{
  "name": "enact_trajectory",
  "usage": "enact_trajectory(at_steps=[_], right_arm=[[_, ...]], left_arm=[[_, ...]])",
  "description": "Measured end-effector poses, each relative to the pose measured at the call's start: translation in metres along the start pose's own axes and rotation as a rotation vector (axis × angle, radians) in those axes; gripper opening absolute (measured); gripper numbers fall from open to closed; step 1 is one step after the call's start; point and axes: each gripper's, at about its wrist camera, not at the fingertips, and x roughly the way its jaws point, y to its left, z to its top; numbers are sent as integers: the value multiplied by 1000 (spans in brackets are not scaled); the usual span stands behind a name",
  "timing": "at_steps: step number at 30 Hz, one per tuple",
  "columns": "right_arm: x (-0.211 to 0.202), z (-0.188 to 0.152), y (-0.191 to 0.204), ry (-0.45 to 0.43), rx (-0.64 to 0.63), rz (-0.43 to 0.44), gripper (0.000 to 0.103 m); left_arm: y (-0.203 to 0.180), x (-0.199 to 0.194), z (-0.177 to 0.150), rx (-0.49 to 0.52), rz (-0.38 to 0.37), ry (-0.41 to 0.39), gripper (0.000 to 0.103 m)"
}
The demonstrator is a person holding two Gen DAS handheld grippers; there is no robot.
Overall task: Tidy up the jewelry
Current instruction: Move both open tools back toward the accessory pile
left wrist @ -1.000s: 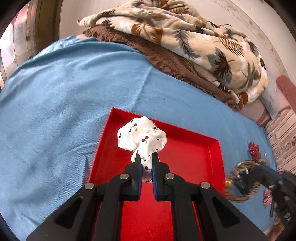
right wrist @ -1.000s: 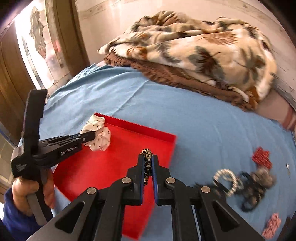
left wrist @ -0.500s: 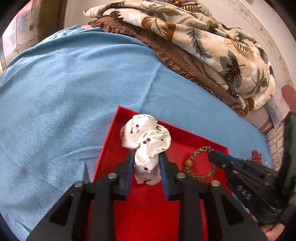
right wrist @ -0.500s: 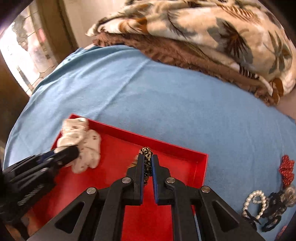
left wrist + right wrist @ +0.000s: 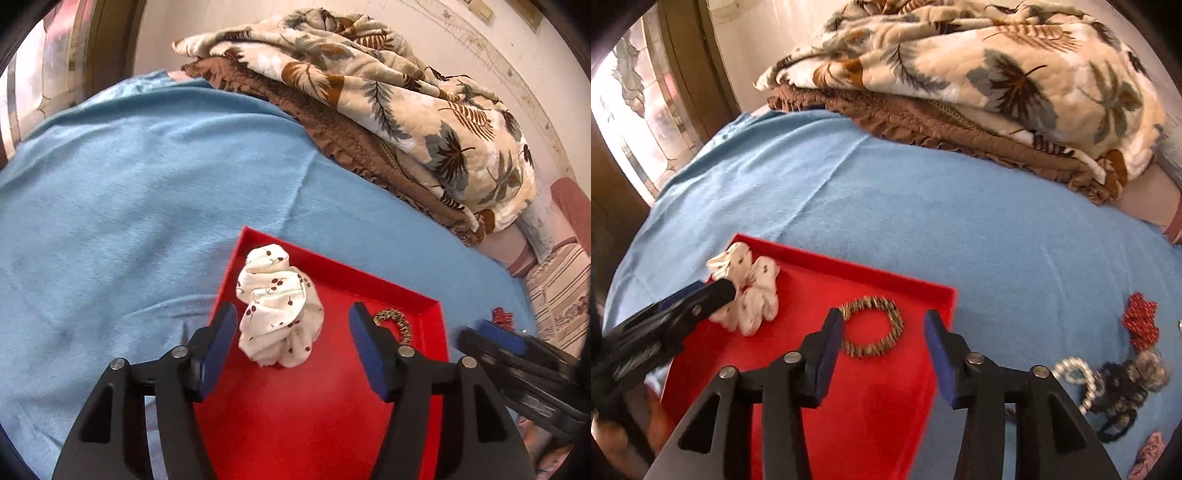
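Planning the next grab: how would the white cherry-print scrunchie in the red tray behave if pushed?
The white scrunchie looks like bunched soft fabric, so it would probably squash and fold rather than roll. It seems light, likely sliding easily on the smooth red tray.

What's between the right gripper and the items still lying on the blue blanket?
Nothing visible. The right gripper is open over the red tray; the pearl ring, dark scrunchies and red scrunchie lie on open blanket to its right.

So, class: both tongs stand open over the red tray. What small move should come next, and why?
Probably swing the right tongs toward the pearl bracelet on the blue blanket. The cherry-print scrunchie and leopard-print scrunchie already lie free in the red tray, while several pieces remain outside it.
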Motion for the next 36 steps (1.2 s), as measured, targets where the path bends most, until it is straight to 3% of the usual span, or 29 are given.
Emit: enact_trajectory(at_steps=[4, 11, 13, 20, 27, 32, 36], right_arm=[[-43, -40, -26, -23, -3, -19, 62], [-109, -133, -117, -17, 74, -168, 66], [-125, -160, -153, -3, 142, -205, 66], [-160, -233, -252, -15, 386, -279, 66], [-166, -261, -283, -70, 468, -241, 70], [-161, -272, -302, -93, 507, -256, 72], [-163, -277, -322, -131, 549, -270, 79]], left_arm=[[-10, -19, -12, 46, 29, -47, 62], [-55, -58, -50, 172, 24, -120, 62], [-70, -65, -62, 202, 23, -102, 62], [-140, -77, -88, 279, -98, 6, 62], [-203, -50, -103, 275, -172, 151, 62], [-237, -14, -114, 242, -174, 232, 64], [-254, 17, -120, 204, -191, 298, 64]])
